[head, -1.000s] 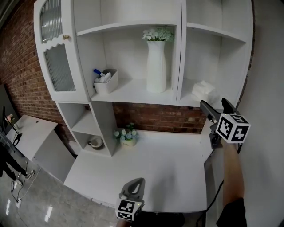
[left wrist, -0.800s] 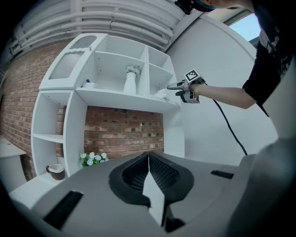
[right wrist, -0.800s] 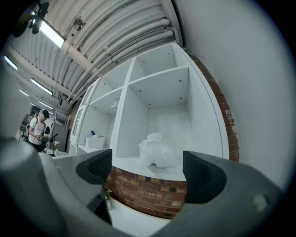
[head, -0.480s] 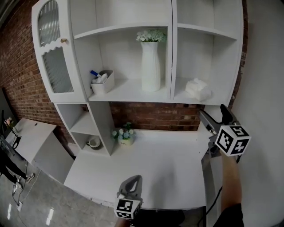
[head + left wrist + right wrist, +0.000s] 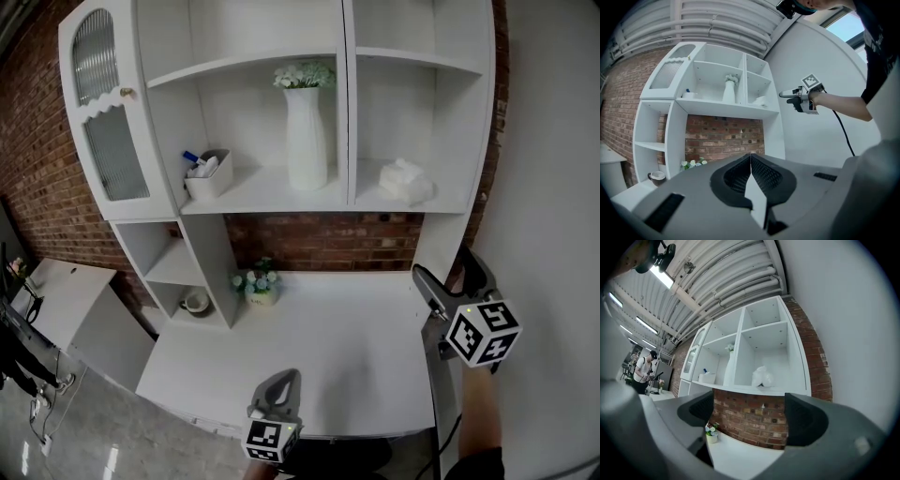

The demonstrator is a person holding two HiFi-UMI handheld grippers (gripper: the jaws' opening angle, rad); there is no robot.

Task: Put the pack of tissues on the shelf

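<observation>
The white pack of tissues [image 5: 405,181] lies on the right compartment of the shelf [image 5: 281,200], also seen as a crumpled white pack of tissues [image 5: 761,377] in the right gripper view. My right gripper [image 5: 448,273] hangs open and empty below that compartment, at the desk's right edge. From the left gripper view the right gripper [image 5: 787,94] shows against the wall, level with the shelf. My left gripper [image 5: 283,386] sits low at the desk's front edge, jaws pressed together with nothing between them [image 5: 750,161].
A tall white vase with flowers [image 5: 305,136] and a white box with items [image 5: 208,173] stand on the shelf. A small flower pot [image 5: 257,284] and a cup [image 5: 196,301] sit lower. White desk [image 5: 309,347], brick wall behind, glass cabinet door [image 5: 103,127].
My right gripper has dropped down and back from the shelf compartment, empty. The tissue pack stays on the shelf. The left gripper has not moved.
</observation>
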